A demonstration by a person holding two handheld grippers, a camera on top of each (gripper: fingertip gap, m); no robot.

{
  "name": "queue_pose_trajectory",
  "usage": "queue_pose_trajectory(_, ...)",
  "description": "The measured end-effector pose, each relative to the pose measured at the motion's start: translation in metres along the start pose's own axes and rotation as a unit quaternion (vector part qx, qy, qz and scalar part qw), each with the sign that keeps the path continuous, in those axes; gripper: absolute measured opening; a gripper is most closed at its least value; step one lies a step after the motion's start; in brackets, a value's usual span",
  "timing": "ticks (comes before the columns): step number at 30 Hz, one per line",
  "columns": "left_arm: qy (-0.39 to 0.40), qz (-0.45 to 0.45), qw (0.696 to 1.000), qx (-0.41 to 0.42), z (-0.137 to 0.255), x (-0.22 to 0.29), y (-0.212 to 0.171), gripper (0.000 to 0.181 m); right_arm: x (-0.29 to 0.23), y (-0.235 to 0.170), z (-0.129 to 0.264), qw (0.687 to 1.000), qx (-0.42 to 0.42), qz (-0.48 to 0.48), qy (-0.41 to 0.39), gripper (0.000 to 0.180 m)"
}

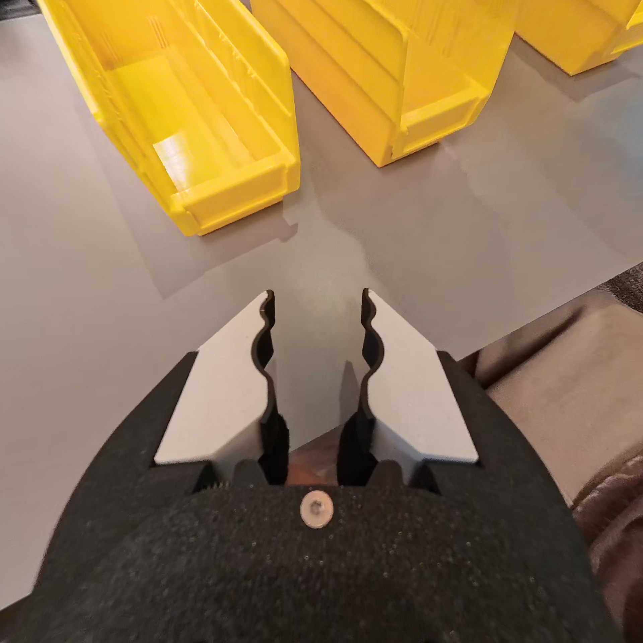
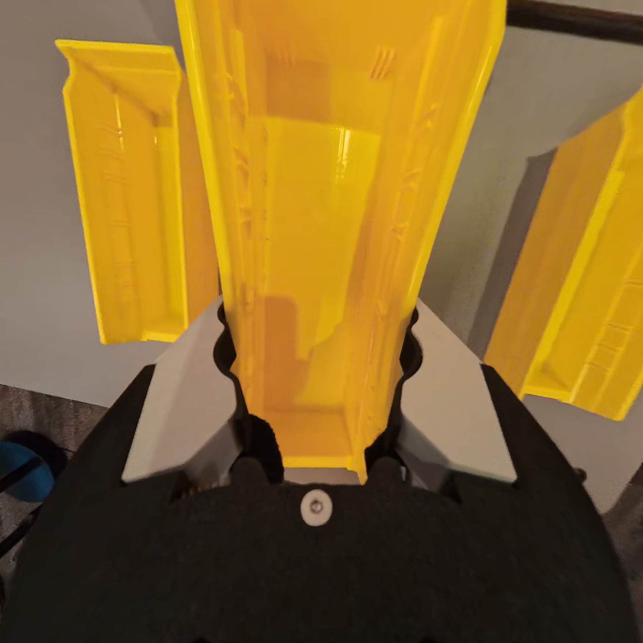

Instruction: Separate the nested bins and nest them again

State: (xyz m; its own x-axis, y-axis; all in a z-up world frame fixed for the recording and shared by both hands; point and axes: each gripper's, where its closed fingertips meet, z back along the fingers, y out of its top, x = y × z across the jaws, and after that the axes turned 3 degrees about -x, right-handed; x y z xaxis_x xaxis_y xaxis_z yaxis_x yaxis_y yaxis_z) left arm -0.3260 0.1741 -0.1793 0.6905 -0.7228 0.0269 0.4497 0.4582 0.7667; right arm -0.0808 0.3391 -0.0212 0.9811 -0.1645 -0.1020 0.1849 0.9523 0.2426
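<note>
Several yellow plastic bins are on a grey table [image 1: 87,278]. In the left wrist view one open bin [image 1: 195,114] lies at the upper left, a second [image 1: 400,80] at the upper middle and a third [image 1: 563,31] at the upper right. My left gripper [image 1: 317,294] is open and empty, above the table short of the first two bins. My right gripper [image 2: 318,308] is shut across the near end of a yellow bin [image 2: 320,208], fingers on both side walls. A bin [image 2: 128,195] lies to its left and another [image 2: 574,278] to its right.
The table's front edge [image 1: 522,320] runs close to my left gripper, with a brown cushioned seat [image 1: 556,400] beyond it. In the right wrist view, grey carpet [image 2: 52,407] and a blue object [image 2: 24,466] show at the lower left.
</note>
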Motion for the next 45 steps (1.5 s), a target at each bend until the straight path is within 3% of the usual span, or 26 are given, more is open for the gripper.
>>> queue_pose_trajectory(9,0.005,0.020,1.000,0.004,0.005,-0.012,-0.002,0.047,-0.023,0.002,-0.058,0.999,-0.034,0.005,-0.038,0.101)
queue_pose_trajectory(14,-0.001,0.024,1.000,-0.002,0.000,-0.012,-0.002,0.047,-0.016,0.006,-0.071,0.996,-0.050,0.020,-0.075,0.101)
queue_pose_trajectory(26,-0.010,0.011,1.000,-0.009,-0.005,-0.005,-0.001,0.047,-0.014,0.004,-0.102,0.997,-0.055,0.002,-0.061,0.105)
queue_pose_trajectory(35,-0.008,0.014,1.000,-0.014,-0.006,-0.008,-0.004,0.046,-0.011,-0.003,-0.132,0.996,-0.057,0.004,-0.066,0.127)
queue_pose_trajectory(40,-0.011,0.013,1.000,-0.017,-0.006,-0.007,-0.005,0.047,-0.016,0.002,-0.126,0.997,-0.037,0.025,-0.055,0.137)
queue_pose_trajectory(45,-0.012,0.015,1.000,-0.020,-0.004,-0.009,-0.008,0.047,-0.013,0.019,-0.079,0.996,0.006,0.083,-0.042,0.142)
